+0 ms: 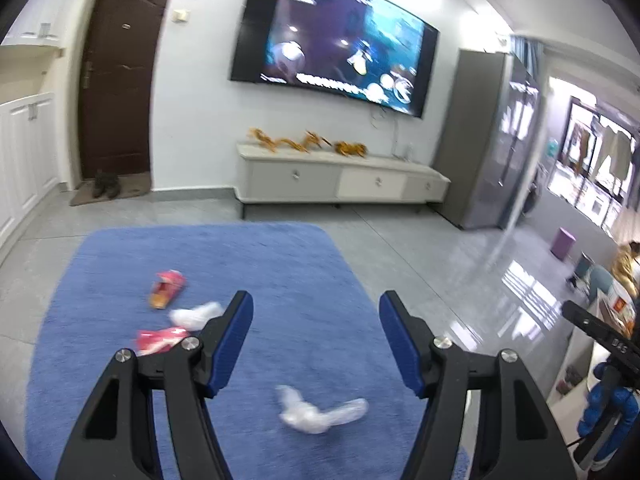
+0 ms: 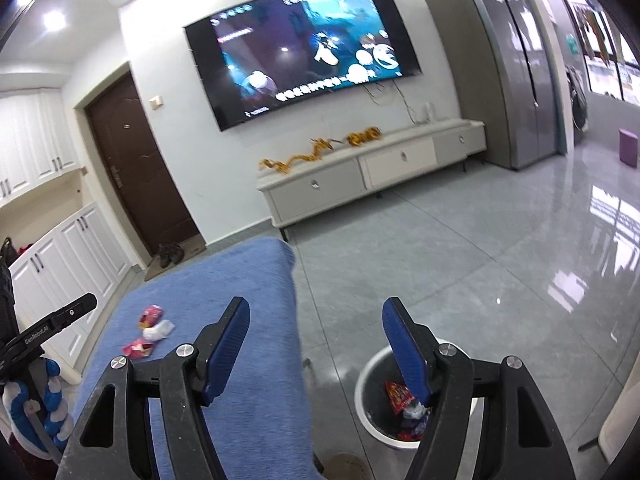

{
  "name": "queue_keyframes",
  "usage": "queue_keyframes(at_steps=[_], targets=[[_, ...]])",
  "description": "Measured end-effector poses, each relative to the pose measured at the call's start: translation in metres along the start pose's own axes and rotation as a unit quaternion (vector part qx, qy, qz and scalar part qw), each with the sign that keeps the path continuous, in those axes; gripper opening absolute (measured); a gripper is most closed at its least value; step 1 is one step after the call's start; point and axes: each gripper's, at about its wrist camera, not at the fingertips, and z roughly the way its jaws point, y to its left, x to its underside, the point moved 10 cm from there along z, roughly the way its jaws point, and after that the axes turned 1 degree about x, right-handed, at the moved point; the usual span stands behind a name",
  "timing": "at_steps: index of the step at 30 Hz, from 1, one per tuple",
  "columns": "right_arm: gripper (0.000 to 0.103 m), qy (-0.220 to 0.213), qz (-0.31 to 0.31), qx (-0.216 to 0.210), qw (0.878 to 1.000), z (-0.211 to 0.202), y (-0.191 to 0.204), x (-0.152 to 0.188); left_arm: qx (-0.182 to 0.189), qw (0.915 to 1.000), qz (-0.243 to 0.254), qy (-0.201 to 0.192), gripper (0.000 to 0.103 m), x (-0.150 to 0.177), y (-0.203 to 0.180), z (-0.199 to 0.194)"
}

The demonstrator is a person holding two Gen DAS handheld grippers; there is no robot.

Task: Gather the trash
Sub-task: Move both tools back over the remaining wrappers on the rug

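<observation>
Several pieces of trash lie on the blue rug (image 1: pixel 248 264): a pink-orange wrapper (image 1: pixel 166 290), a white crumpled piece (image 1: pixel 196 314), a red wrapper (image 1: pixel 160 340) partly behind my left finger, and a clear plastic wad (image 1: pixel 320 412) closest to me. My left gripper (image 1: pixel 316 304) hovers open above the rug, holding nothing. My right gripper (image 2: pixel 316 306) is also open and holds nothing, and it hangs over the rug's edge (image 2: pixel 288 280). The white bin (image 2: pixel 366 368) stands on the tiles below its right finger, with a red wrapper (image 2: pixel 398 396) and other scraps inside.
A low TV cabinet (image 1: pixel 340 180) under a wall screen (image 1: pixel 332 36) stands beyond the rug. A brown door (image 1: pixel 120 80) is at the left, with shoes (image 1: pixel 106 188) on its mat. A grey fridge (image 1: pixel 488 140) is at the right. Glossy tiles (image 2: pixel 500 280) stretch to the right.
</observation>
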Motion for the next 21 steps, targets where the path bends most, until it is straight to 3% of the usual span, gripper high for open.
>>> queue_keyframes(at_steps=[10, 21], targets=[[0.067, -0.044, -0.041, -0.040, 0.997, -0.045, 0.057, -0.013, -0.045, 0.9965, -0.033, -0.063, 0.064, -0.008, 0.067, -0.085], [0.068, -0.061, -0.069, -0.071, 0.993, -0.060, 0.098, -0.017, -0.082, 0.9890, -0.069, -0.102, 0.064, -0.014, 0.129, -0.136]])
